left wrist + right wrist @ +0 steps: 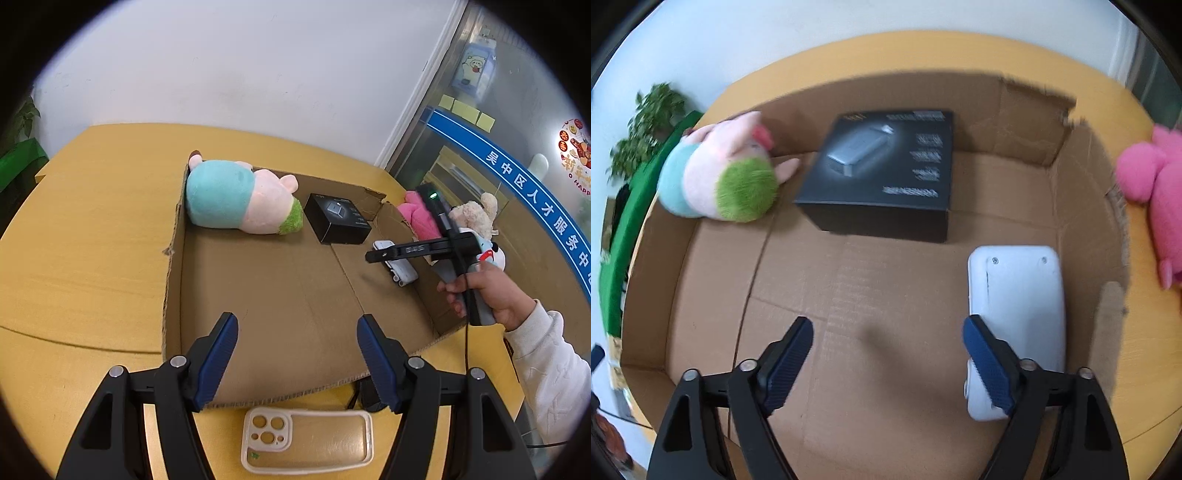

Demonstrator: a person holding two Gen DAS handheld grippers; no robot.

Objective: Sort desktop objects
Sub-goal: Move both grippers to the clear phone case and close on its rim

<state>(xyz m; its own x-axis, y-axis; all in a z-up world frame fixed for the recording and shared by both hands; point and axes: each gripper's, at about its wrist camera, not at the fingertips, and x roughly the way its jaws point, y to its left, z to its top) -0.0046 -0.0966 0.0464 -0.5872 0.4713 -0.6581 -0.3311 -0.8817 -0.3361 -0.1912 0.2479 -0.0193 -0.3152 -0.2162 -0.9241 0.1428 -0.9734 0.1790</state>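
Note:
A shallow cardboard box [173,280] lies on the yellow table [92,221]. At its far side lie a teal, pink and green plush toy [236,199] and a black carton [338,218]. By its right wall lies a white device [1015,295]. My left gripper [297,325] stands open over the box's near edge, nothing between its fingers. Just below it a clear phone case [306,439] lies flat on the table. My right gripper [888,328] stands open above the box floor [886,295] with nothing between its pads. Its right finger [988,365] overlaps the white device's near left edge.
A pink plush [1156,184] and a beige plush [476,214] lie outside the box to the right. A hand [484,291] in a white sleeve holds the right tool's handle. A plant [646,122] and a green surface [22,162] stand at left. A glass partition [517,129] rises at right.

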